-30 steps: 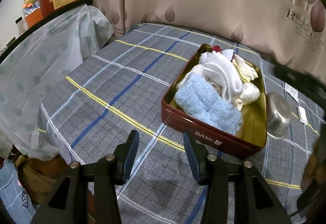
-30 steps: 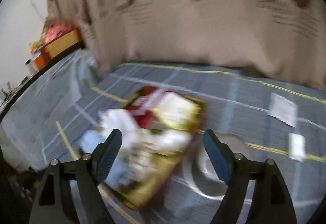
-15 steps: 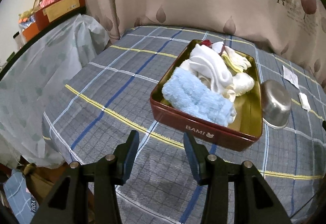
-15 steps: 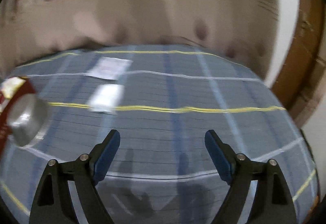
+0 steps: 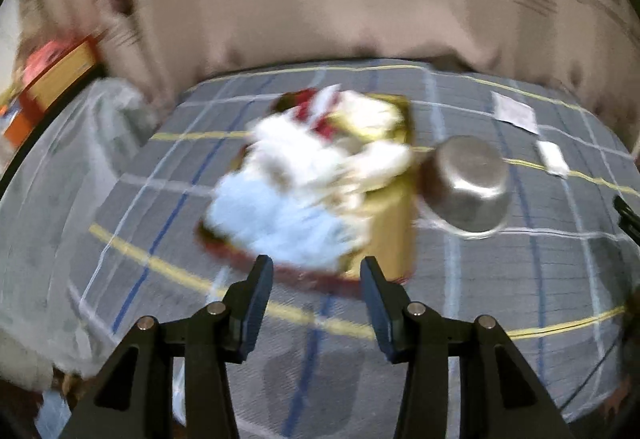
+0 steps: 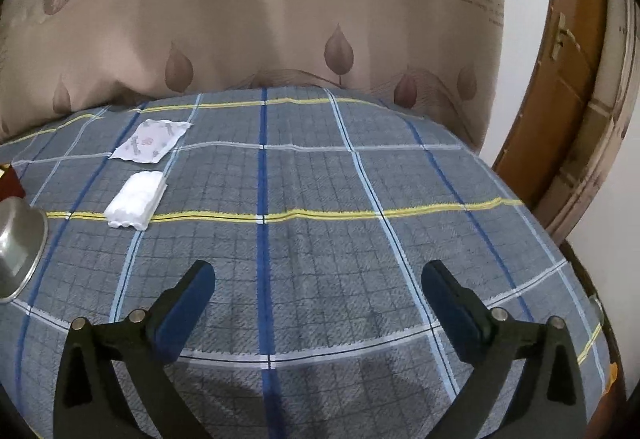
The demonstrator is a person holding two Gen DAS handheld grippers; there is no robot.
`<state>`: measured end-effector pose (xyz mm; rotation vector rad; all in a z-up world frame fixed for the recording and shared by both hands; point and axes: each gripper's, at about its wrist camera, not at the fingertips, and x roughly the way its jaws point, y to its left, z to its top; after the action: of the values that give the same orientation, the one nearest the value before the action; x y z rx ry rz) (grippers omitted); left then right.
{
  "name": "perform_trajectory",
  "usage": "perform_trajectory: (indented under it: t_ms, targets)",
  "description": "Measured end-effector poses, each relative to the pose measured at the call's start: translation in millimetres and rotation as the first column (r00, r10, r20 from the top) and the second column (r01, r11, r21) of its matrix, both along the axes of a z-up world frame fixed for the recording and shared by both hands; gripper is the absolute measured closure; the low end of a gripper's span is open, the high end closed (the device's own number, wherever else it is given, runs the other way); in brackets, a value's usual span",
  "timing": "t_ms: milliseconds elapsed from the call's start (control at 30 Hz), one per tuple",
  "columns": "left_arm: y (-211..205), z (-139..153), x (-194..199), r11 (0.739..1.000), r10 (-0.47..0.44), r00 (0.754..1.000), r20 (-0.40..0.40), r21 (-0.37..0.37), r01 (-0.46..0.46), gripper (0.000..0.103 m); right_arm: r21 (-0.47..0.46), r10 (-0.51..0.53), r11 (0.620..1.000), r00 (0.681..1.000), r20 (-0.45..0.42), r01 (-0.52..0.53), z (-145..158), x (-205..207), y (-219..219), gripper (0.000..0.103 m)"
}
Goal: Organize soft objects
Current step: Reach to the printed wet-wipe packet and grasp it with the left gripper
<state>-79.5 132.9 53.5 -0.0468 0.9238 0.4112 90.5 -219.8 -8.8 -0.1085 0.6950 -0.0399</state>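
While both grippers hung empty above the plaid cloth, the soft things sat piled in the red tray.

As its jaws were opening wide with nothing between them, the right gripper (image 6: 318,289) faced a bare stretch of the plaid cloth (image 6: 320,239); a folded white pad (image 6: 136,200) and a printed packet (image 6: 151,140) lay far left of it, and a steel bowl (image 6: 18,251) sat at the left edge. The left gripper (image 5: 316,275), jaws partly apart and holding nothing, hovered just near of the red tray (image 5: 384,239), whose long axis ran from near to far. Inside, blurred, a light blue towel (image 5: 276,223) lay nearest, white cloths (image 5: 320,155) behind it. The bowl stood just right of the tray. A leaf-printed curtain (image 6: 280,19) closed the far side.
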Motion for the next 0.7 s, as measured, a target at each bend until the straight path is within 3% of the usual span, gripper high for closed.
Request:
perform_trajectory:
  t_ms: [133,267,367,500,600,667,700]
  targets:
    - [-31.9,10.8,50.6,0.984,-0.154,0.988,-0.014,-0.094,0.152,0.057,0.063,0.004,0.998,1.0,-0.02,-0.003,-2.2,2.0,-8.7,0.001]
    - [-61.6,22.2,119.2,0.93,-0.291,0.957,-0.024,-0.244,0.276,0.057,0.09,0.025,0.996,1.0,-0.017,-0.024,-2.6,0.8,-10.2,0.001]
    - [-84.9,25.0,177.2,0.885,-0.376,0.926,-0.026,-0.306,0.351,0.057,0.106,0.044,0.993,0.999,-0.006,-0.043,-1.5,-1.9,-10.0,0.001]
    - [-120.6,13.2,252.5,0.849,-0.479,0.875,-0.074,-0.293,0.44,0.057,0.141,0.054,0.988,0.998,0.023,-0.057,1.9,-6.8,-14.3,0.001]
    - [-132.4,-10.4,313.0,0.812,-0.524,0.846,-0.104,-0.362,0.458,0.057,0.173,0.064,0.982,0.997,0.042,-0.071,4.0,-9.8,-18.1,0.0]
    - [-129.5,-27.4,335.4,0.796,-0.528,0.841,-0.117,-0.414,0.442,0.057,0.186,0.066,0.98,0.996,0.051,-0.075,4.9,-10.3,-19.9,0.0]
    - [-127.9,-35.4,347.4,0.802,-0.516,0.847,-0.128,-0.42,0.426,0.057,0.192,0.067,0.978,0.996,0.057,-0.076,5.6,-11.1,-20.9,0.0]
